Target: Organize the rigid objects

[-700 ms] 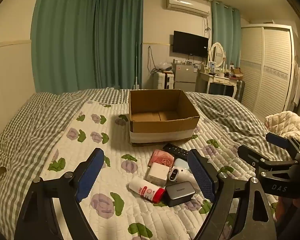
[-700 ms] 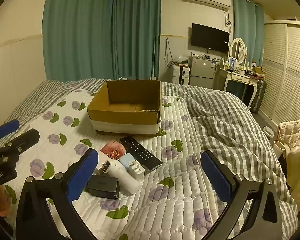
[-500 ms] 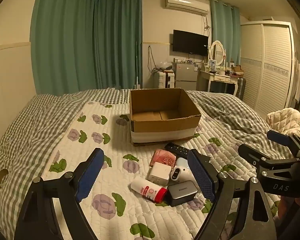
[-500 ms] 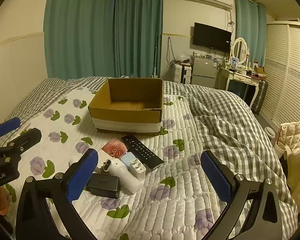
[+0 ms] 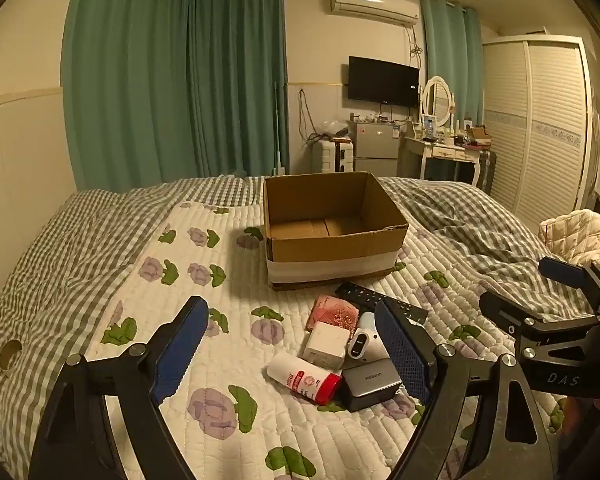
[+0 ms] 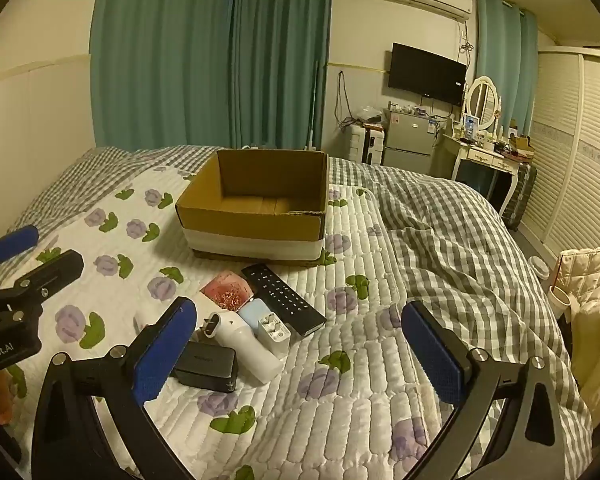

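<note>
An open cardboard box (image 5: 332,256) (image 6: 256,236) stands empty on the bed. In front of it lies a cluster: black remote (image 6: 282,296) (image 5: 360,294), pink packet (image 5: 334,312) (image 6: 226,290), white charger cube (image 5: 326,342), white bottle with red cap (image 5: 304,378), grey power bank (image 5: 370,382) (image 6: 208,364), white cylindrical device (image 6: 240,344) (image 5: 366,346), and a small light-blue item (image 6: 254,314). My left gripper (image 5: 290,354) is open, hovering near the cluster. My right gripper (image 6: 300,354) is open and empty above the quilt, just right of the cluster.
The bed has a white floral quilt (image 5: 148,320) and a rumpled grey checked blanket (image 6: 460,240) on the right. A cream padded jacket (image 6: 592,300) lies at the bed's right edge. Curtains, a TV, a fridge, a vanity and a wardrobe stand beyond.
Both views have shifted very slightly; the box and cluster sit a touch lower in the right view. Both grippers stay open and nothing was grasped.
</note>
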`<action>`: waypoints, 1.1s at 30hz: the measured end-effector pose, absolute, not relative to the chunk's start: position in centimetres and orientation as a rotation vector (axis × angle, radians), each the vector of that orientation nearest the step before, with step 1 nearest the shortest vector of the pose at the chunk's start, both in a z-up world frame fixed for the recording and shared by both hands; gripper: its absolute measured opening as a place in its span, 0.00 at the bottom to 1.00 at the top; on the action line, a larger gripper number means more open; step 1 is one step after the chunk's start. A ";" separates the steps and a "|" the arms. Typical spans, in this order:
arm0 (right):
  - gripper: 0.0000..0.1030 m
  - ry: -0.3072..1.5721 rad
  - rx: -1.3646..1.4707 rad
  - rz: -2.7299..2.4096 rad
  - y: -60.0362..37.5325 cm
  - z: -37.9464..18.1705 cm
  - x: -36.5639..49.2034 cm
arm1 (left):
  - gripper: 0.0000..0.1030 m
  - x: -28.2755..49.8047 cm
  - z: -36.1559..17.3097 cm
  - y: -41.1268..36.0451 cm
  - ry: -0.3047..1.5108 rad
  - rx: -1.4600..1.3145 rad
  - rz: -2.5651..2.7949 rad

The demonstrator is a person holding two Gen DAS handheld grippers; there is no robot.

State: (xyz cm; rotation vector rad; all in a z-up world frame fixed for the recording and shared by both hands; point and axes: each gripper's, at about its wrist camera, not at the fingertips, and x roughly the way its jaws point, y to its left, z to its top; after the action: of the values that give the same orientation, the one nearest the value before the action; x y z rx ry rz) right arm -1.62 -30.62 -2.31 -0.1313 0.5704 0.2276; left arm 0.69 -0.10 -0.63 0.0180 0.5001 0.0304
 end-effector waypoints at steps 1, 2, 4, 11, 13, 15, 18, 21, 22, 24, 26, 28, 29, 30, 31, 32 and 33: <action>1.00 0.571 -0.132 0.231 -30.6 -2.4 -1.6 | 0.85 0.8 -0.7 0.0 0.501 0.018 0.030; 1.00 0.573 -0.131 0.234 -30.6 -2.4 -1.6 | 0.85 0.7 -0.6 -0.1 0.502 0.016 0.032; 1.00 0.575 -0.132 0.237 -30.7 -2.4 -1.6 | 0.85 0.7 -0.7 0.0 0.505 0.012 0.037; 1.00 0.580 -0.134 0.240 -30.5 -2.4 -1.6 | 0.85 0.9 -0.9 0.1 0.514 0.012 0.046; 1.00 0.581 -0.135 0.239 -30.4 -2.3 -1.6 | 0.85 0.9 -1.0 0.1 0.513 0.012 0.045; 1.00 0.583 -0.135 0.240 -30.3 -2.3 -1.5 | 0.85 0.9 -1.1 0.1 0.518 0.014 0.048; 1.00 0.583 -0.134 0.241 -30.4 -2.3 -1.5 | 0.85 1.0 -1.3 0.2 0.525 0.011 0.048; 1.00 0.583 -0.133 0.243 -30.4 -2.3 -1.6 | 0.85 0.9 -1.3 0.2 0.524 0.012 0.049; 1.00 0.584 -0.133 0.242 -30.3 -2.3 -1.5 | 0.85 1.0 -1.3 0.2 0.525 0.011 0.048; 1.00 0.585 -0.132 0.244 -30.3 -2.3 -1.6 | 0.85 1.0 -1.3 0.2 0.525 0.011 0.048; 1.00 0.586 -0.131 0.245 -30.3 -2.3 -1.6 | 0.85 1.0 -1.3 0.3 0.526 0.012 0.048; 1.00 0.586 -0.131 0.246 -30.2 -2.4 -1.6 | 0.85 1.0 -1.3 0.3 0.525 0.012 0.048; 1.00 0.587 -0.131 0.246 -30.2 -2.4 -1.6 | 0.85 1.0 -1.3 0.3 0.527 0.013 0.049; 1.00 0.586 -0.131 0.246 -30.2 -2.4 -1.6 | 0.85 0.9 -1.4 0.4 0.527 0.013 0.050; 1.00 0.585 -0.130 0.247 -30.2 -2.4 -1.6 | 0.85 0.9 -1.5 0.4 0.526 0.012 0.051; 1.00 0.587 -0.130 0.247 -30.2 -2.4 -1.6 | 0.85 0.9 -1.5 0.5 0.527 0.012 0.051; 1.00 0.588 -0.130 0.246 -30.2 -2.4 -1.5 | 0.85 0.9 -1.5 0.3 0.528 0.013 0.053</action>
State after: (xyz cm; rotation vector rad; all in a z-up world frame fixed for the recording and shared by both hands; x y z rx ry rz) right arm -1.55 -30.17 -2.38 -0.1297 0.5879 0.2460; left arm 0.89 0.34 -1.49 0.0134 0.5277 0.0535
